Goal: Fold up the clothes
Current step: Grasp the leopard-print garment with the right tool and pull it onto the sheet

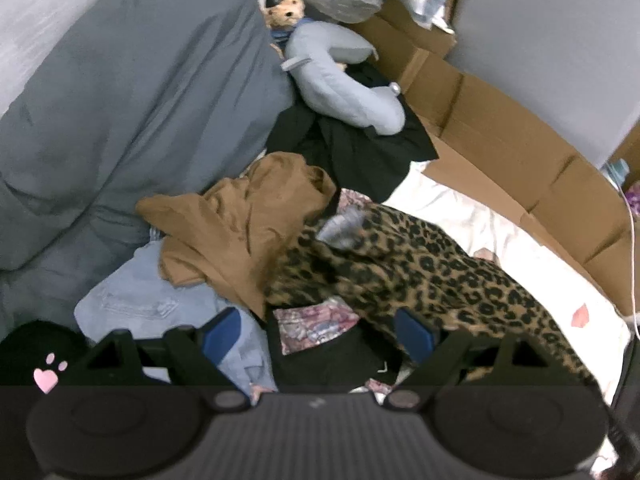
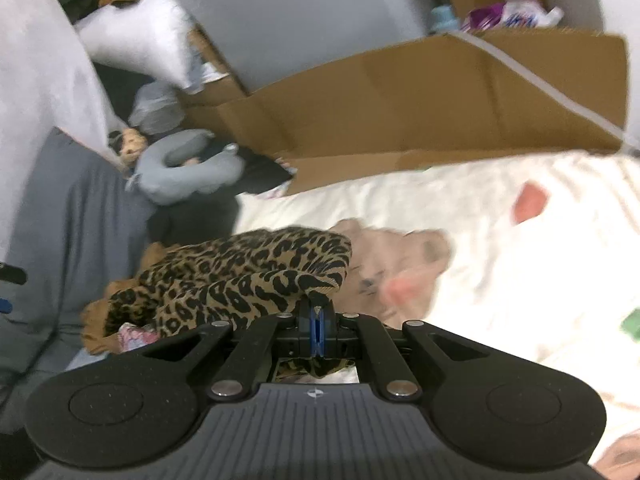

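Right gripper (image 2: 317, 320) pinches leopard garment (image 2: 240, 276), seemingly stretching leftward.

The leopard-print garment (image 2: 240, 276) is soft, matt cloth, its folds limp. The brown hoodie (image 1: 240, 216) looks thicker, a dull fleece-like knit. Pale denim jeans (image 1: 144, 300) show a rough, worn weave. The right gripper (image 2: 317, 320) is matt black plastic with blue pads (its round pivot pins shine like metal). The cardboard box (image 2: 400, 100) is plain, dull brown.
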The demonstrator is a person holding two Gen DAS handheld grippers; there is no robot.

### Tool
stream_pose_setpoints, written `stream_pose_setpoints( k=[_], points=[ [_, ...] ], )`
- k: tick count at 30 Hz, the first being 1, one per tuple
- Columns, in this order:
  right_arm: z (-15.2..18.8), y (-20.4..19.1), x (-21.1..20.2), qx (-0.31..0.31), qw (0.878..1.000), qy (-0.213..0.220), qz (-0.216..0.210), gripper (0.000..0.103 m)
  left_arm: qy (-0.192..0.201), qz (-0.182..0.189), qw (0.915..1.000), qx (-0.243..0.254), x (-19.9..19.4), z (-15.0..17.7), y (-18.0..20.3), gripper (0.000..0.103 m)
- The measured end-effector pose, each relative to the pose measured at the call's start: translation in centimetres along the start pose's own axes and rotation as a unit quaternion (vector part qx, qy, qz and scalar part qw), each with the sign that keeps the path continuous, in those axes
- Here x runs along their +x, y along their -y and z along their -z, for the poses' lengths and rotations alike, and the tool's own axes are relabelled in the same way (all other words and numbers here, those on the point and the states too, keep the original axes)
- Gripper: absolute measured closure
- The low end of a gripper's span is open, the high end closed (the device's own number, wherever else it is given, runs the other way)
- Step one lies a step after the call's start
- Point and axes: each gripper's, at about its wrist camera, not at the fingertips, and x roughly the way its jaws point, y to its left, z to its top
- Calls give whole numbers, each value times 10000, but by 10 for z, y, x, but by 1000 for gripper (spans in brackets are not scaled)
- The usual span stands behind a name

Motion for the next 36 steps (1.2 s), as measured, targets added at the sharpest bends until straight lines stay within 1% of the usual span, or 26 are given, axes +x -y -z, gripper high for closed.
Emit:
stream_pose_setpoints(
  k=[6,13,15,18,20,21,23,26,28,30,31,32,33,34,36],
  points=[
    [-27,32,-19,-207,9985,51,509,103,-87,83,9997,214,3,3,22,17],
    [-53,69,-42,-458,9927,66,1117,103,-247,207,9988,362,7,10,44,17],
    [-59,82,-47,-469,9897,42,1349,103,-287,242,9986,374,7,12,49,17],
    [-64,100,-50,-429,9845,-211,1690,102,-348,332,9979,439,1,18,59,17],
    [-68,111,-51,-267,9846,-500,1656,98,-424,474,9969,454,-4,21,66,14],
    [-68,112,-54,-272,9840,-558,1670,95,-481,576,9962,444,-6,23,69,14],
    [-71,107,-65,-430,9813,-533,1801,92,-511,721,9951,450,-12,25,76,14],
    [-81,100,-87,-321,9830,-499,1736,89,-385,859,9940,564,-24,24,87,12],
    [-88,92,-104,-236,9842,-471,1693,89,-513,1016,9924,471,-28,20,88,12],
    [-98,79,-125,-283,9853,-467,1618,88,-637,1166,9904,384,-32,16,90,12],
    [-103,72,-135,-310,9859,-464,1577,76,-654,1141,9904,422,-36,11,89,12],
    [-106,66,-146,-375,9867,-429,1525,70,-670,1115,9904,460,-39,5,87,12],
    [-110,60,-157,-448,9874,-386,1471,56,-686,1090,9904,498,-42,0,86,12],
    [-113,54,-168,-521,9880,-343,1415,49,-702,1064,9904,536,-45,-6,84,12],
    [-118,46,-186,-609,9891,-280,1309,47,-734,1013,9903,612,-52,-17,81,12]
  ],
)
